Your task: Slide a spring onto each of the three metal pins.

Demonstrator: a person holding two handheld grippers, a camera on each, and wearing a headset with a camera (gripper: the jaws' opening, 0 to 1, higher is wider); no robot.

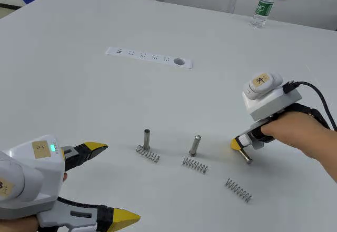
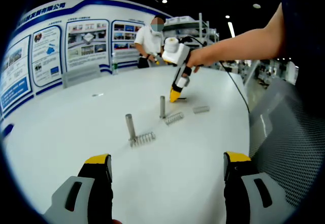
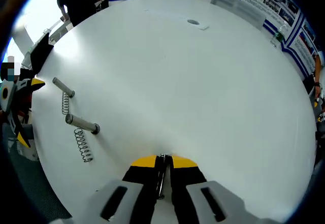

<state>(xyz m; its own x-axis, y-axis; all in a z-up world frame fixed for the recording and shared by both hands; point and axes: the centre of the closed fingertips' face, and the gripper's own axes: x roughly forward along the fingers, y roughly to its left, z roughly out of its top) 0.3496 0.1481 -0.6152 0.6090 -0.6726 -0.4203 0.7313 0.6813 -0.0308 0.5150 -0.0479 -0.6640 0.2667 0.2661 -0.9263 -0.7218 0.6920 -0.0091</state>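
Two metal pins stand upright on the white table, one point(image 1: 146, 139) on the left and one point(image 1: 195, 144) near the middle. A spring lies by each: the left spring point(image 1: 148, 153) and the middle spring point(image 1: 195, 164). A third spring point(image 1: 238, 190) lies further right. My right gripper point(image 1: 237, 144) is shut on the third pin point(image 1: 245, 156), which slants down to the table; the pin point(image 3: 161, 176) shows between its jaws. My left gripper point(image 1: 116, 183) is open at the near left, well short of the left pin point(image 2: 130, 125), with nothing between its fingers point(image 2: 99, 160).
A white power strip point(image 1: 148, 57) lies at the back of the table, and a water bottle point(image 1: 264, 4) stands at the far right. A person point(image 2: 150, 41) stands beyond the table. The table's edge point(image 2: 249, 132) runs close on the right of the left gripper view.
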